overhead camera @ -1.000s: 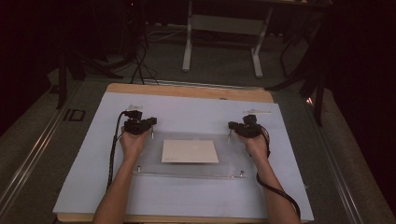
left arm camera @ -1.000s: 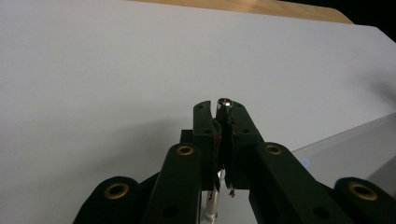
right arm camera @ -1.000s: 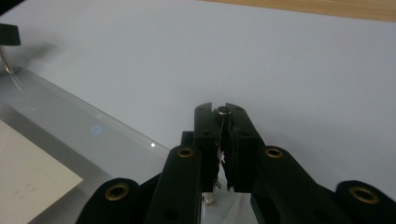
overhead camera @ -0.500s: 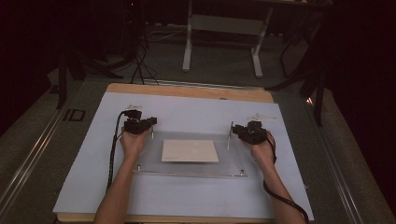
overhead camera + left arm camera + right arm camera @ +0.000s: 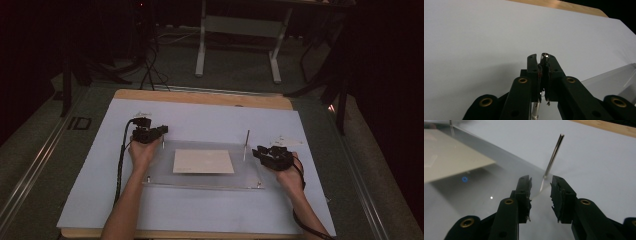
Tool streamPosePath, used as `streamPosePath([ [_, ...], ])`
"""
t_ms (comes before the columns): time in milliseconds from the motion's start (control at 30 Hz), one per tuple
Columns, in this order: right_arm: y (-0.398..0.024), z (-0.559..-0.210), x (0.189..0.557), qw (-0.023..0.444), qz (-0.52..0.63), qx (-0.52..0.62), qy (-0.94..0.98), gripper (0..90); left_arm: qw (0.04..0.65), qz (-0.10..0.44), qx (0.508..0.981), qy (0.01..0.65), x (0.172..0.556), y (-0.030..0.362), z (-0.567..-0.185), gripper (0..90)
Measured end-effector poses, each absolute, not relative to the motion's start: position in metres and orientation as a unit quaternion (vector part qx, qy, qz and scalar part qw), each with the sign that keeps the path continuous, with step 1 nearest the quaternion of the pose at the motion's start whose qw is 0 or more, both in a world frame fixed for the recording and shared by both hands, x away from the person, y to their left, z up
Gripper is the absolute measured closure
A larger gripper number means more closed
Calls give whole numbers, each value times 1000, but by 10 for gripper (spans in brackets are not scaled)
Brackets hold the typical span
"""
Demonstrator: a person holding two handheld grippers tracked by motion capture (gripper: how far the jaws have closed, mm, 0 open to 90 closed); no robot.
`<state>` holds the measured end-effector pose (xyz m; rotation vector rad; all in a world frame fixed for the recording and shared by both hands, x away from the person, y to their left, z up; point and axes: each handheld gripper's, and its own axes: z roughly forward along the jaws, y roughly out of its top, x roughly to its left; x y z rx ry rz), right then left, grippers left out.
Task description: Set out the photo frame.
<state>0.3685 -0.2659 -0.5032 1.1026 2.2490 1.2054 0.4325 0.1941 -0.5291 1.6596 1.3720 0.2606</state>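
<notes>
My table (image 5: 200,97) wooden under a white sheet (image 5: 200,220), dim room, grey carpet (image 5: 30,150) around the table, white desk frame (image 5: 240,30) beyond the table, cables (image 5: 150,70) left of the frame

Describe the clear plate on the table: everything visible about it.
The clear plate is a transparent rectangular sheet, acrylic by its look, lying flat on the white sheet. A beige card shows at its middle. Thin metal pins stand at its far corners; small fasteners mark the near ones. The right pin stands free; the left gripper clamps the left one.
</notes>
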Motion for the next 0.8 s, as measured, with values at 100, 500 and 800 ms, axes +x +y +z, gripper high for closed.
streamPosePath([
  [100,-271,-506,360,181,423,390,798,676,468,105,675,561,433,194,-529,842],
  [500,-276,-518,345,160,402,359,827,648,469,99,673,564,434,195,-529,840],
  [800,-273,-519,342,154,417,311,840,583,471,96,671,565,435,195,-530,838],
])
